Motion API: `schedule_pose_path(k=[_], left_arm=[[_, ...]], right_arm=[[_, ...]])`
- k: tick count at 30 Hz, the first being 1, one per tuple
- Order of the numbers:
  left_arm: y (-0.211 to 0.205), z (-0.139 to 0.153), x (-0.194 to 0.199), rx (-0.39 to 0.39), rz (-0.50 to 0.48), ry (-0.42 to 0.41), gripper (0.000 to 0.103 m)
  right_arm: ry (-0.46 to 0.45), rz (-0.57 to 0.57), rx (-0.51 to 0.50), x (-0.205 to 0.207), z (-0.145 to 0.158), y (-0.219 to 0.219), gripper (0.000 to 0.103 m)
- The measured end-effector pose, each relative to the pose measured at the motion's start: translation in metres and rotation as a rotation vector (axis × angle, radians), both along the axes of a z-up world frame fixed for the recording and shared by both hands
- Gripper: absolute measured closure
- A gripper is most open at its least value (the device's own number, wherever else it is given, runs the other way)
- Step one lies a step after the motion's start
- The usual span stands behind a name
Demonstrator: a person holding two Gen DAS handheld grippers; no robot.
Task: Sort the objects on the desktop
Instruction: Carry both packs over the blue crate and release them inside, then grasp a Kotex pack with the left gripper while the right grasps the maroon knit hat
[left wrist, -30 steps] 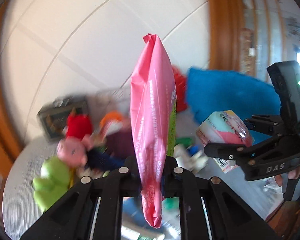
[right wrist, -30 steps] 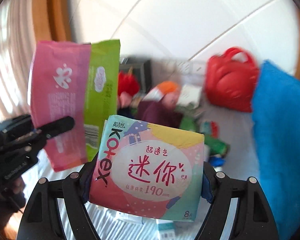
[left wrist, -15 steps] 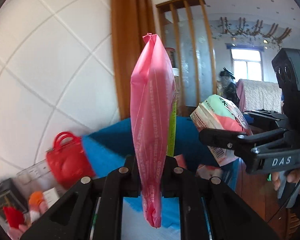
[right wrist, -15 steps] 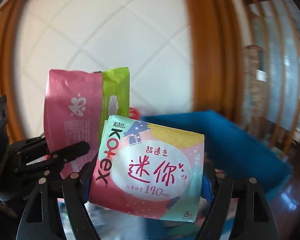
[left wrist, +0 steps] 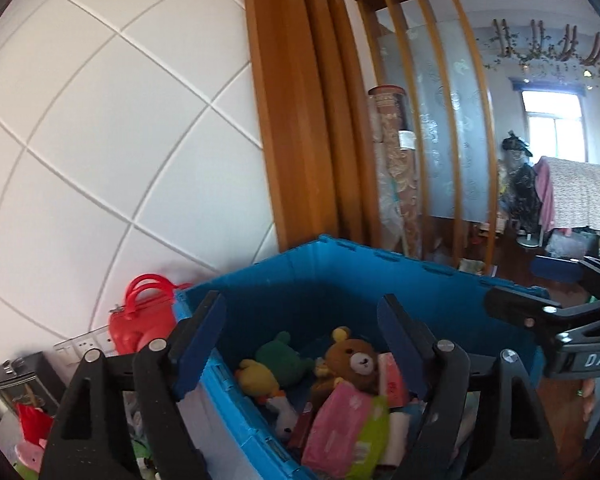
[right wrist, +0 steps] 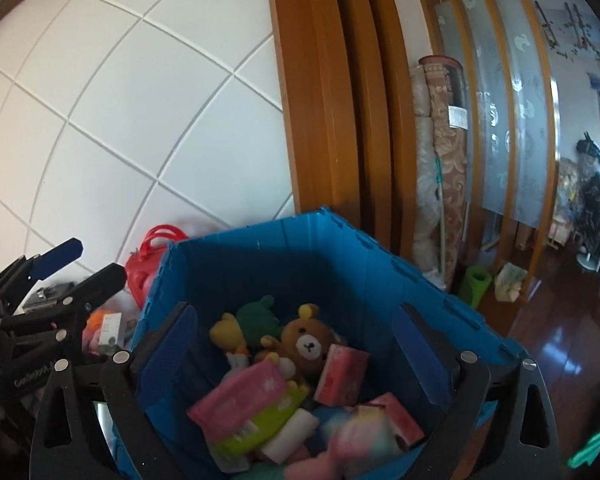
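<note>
A blue crate point(left wrist: 300, 272) point(right wrist: 260, 248) sits below both grippers. The pink-and-green pack point(left wrist: 344, 428) point(right wrist: 252, 404) lies inside it on other packs. A pastel Kotex pack point(right wrist: 360, 436) shows blurred near the crate's front, loose among pink packets. My left gripper point(left wrist: 300, 340) point(right wrist: 88, 264) hovers over the crate's left wall; its jaws are opening with nothing gripped. My right gripper point(right wrist: 296, 344) point(left wrist: 556, 288) hangs over the crate's middle, and its jaws are opening too, empty.
A brown bear plush point(right wrist: 308, 344), a green plush point(right wrist: 256, 316) and a yellow duck point(right wrist: 228, 332) lie deeper in the crate. A red handbag point(left wrist: 140, 320) and small desk items point(right wrist: 108, 332) stand left of it by the white tiled wall. Wooden posts rise behind.
Both grippers swung right from the desk clutter to above the crate. The left let go of the pink-and-green pack and the right released the Kotex pack; both packs dropped in.
</note>
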State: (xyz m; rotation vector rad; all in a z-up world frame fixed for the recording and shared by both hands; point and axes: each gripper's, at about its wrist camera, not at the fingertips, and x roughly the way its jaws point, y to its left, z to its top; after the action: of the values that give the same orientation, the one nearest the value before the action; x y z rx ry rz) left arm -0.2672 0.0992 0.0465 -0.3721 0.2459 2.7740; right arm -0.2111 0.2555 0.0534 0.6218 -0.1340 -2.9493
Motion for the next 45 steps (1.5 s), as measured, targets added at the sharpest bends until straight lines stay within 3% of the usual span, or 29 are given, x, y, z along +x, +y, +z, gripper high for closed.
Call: schedule_pose_path(k=[8,19,25,29,36,41,45], left_arm=[[-0.033,-0.028,0.016,-0.011,0.126,-0.023,0.025],[-0.12,-0.063,0.059,0.009,0.343,-0.025,0.025],[-0.2,-0.087,0.092,0.019,0.459,-0.029,0.025],[-0.268,-0.113,0.12,-0.032,0.532,-0.041,0.025],[-0.37,-0.167,0.148,-0.102,0.574,-0.185,0.025],[-0.409,-0.191,0.145,-0.047,0.592,-0.29,0.025],[-0.422,-0.201,0.134,-0.024,0.595,-0.291,0.025]], right_arm=[[-0.019,0.095,-0.021,0.009,-0.034,-0.019,0.001],[-0.046,0.219,0.01,0.03,-0.041,-0.08,0.0],[-0.06,0.337,0.041,0.043,-0.049,-0.151,0.0],[-0.089,0.411,0.056,0.048,-0.063,-0.206,0.0],[-0.212,0.527,0.016,0.044,-0.112,-0.301,0.0],[-0.277,0.594,0.073,0.025,-0.144,-0.369,0.0],[-0.333,0.671,0.136,-0.008,-0.17,-0.423,0.001]])
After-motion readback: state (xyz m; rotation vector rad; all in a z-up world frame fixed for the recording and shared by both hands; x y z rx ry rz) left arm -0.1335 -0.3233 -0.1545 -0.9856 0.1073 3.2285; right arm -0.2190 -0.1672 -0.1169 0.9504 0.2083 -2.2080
